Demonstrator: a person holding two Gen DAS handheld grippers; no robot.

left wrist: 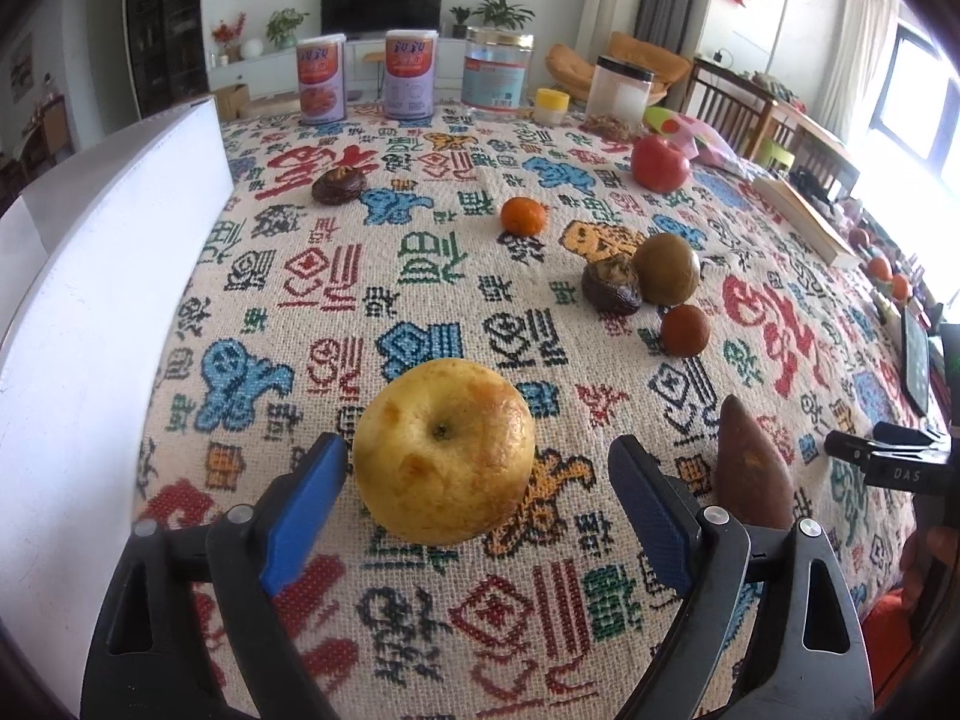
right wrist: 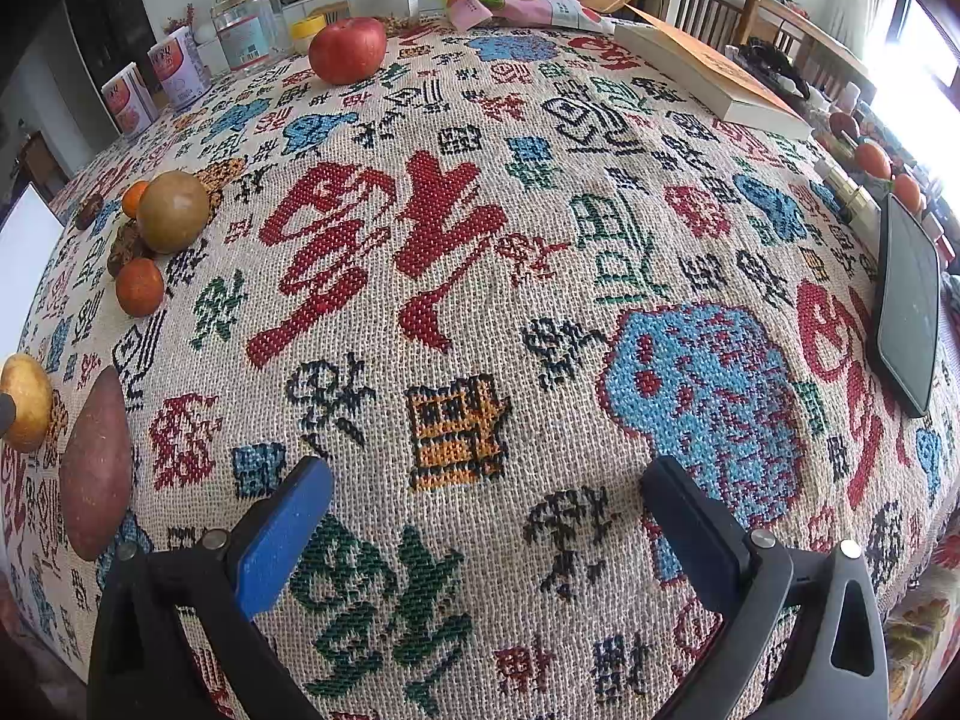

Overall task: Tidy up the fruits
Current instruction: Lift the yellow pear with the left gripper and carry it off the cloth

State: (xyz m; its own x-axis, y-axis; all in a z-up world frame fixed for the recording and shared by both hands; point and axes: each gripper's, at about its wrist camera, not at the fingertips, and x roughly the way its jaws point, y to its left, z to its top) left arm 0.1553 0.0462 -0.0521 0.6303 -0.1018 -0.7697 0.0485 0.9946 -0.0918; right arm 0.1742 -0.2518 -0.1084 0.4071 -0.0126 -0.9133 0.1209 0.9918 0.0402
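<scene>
A yellow, brown-blotched pear (left wrist: 444, 450) sits on the patterned cloth between the blue pads of my left gripper (left wrist: 480, 447). The jaws stand wide; the right pad is clearly off the fruit, so nothing is gripped. A reddish-brown sweet potato (left wrist: 753, 468) lies just right of that gripper. Farther off are a small dark orange (left wrist: 684, 330), a green-brown round fruit (left wrist: 666, 269), a mandarin (left wrist: 524, 216) and a red apple (left wrist: 660, 163). My right gripper (right wrist: 486, 480) hangs open over bare cloth, with the sweet potato (right wrist: 96, 462) and pear (right wrist: 24, 402) at its far left.
A white board (left wrist: 90, 300) stands along the table's left side. Two dark shrivelled items (left wrist: 611, 288) (left wrist: 338, 183) lie among the fruit. Cans and jars (left wrist: 498, 69) line the far edge. A book (right wrist: 708, 78), a phone (right wrist: 909, 312) and a snack bag (right wrist: 522, 0) occupy the right.
</scene>
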